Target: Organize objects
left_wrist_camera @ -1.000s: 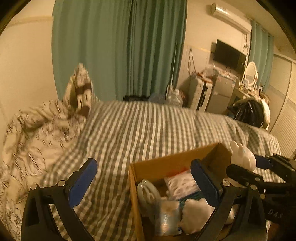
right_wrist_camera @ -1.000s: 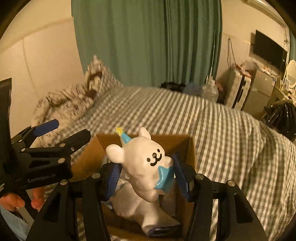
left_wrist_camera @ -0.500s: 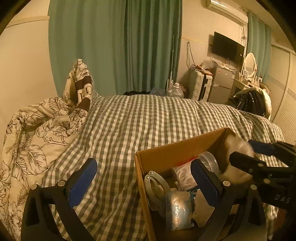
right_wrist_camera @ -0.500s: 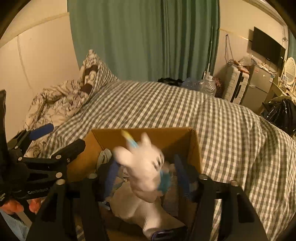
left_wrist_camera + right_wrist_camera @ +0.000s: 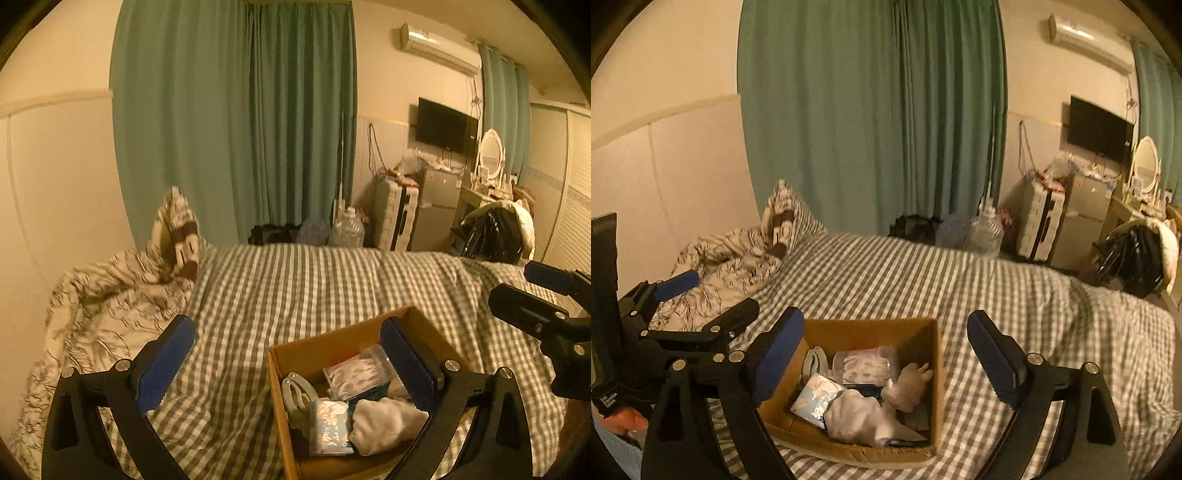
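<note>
warm dim light. green curtains (image 5: 871,122) behind my checked bed (image 5: 997,291); tv (image 5: 1099,129) and air conditioner (image 5: 1086,37) right of curtains.

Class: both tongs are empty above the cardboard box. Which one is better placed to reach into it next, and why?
Right tongs: open, they frame the cardboard box. Left tongs, also open, sit mostly over bedding.
</note>
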A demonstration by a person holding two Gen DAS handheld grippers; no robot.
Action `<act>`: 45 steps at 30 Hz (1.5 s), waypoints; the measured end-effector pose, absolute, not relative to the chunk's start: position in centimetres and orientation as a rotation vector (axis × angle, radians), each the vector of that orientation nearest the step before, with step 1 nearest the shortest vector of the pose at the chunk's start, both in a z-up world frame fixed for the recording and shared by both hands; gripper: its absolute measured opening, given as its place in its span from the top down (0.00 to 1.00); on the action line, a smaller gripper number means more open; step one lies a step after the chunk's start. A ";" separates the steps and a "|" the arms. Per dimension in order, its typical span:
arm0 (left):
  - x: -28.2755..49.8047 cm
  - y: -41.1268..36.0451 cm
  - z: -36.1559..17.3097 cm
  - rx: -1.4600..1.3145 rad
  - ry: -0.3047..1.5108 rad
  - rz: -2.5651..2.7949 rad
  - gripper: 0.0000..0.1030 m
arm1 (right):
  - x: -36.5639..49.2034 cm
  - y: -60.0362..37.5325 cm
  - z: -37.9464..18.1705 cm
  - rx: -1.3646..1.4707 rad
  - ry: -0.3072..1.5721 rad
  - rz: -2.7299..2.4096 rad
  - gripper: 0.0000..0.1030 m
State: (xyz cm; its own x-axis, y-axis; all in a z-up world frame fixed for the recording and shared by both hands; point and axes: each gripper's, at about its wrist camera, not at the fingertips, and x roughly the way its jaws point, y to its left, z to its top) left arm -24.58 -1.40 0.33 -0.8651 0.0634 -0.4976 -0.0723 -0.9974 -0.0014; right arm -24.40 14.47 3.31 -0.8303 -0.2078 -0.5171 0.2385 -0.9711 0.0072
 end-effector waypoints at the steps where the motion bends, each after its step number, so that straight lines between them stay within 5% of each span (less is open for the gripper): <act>1: -24.0 -1.3 0.9 -0.771 0.027 2.972 0.00 | -23.9 14.5 3.8 0.770 0.091 -2.809 0.11; 12: -18.8 -1.2 3.0 -0.675 -0.093 3.019 0.00 | -17.3 16.6 5.9 0.624 0.163 -2.915 0.00; 28: -15.7 1.5 -4.6 -0.815 -0.008 3.014 0.00 | -18.3 19.7 -0.7 0.706 0.092 -2.951 0.00; 45: -15.5 1.1 -5.2 -0.864 -0.023 3.023 0.00 | -18.4 19.3 -1.3 0.736 0.109 -2.941 0.00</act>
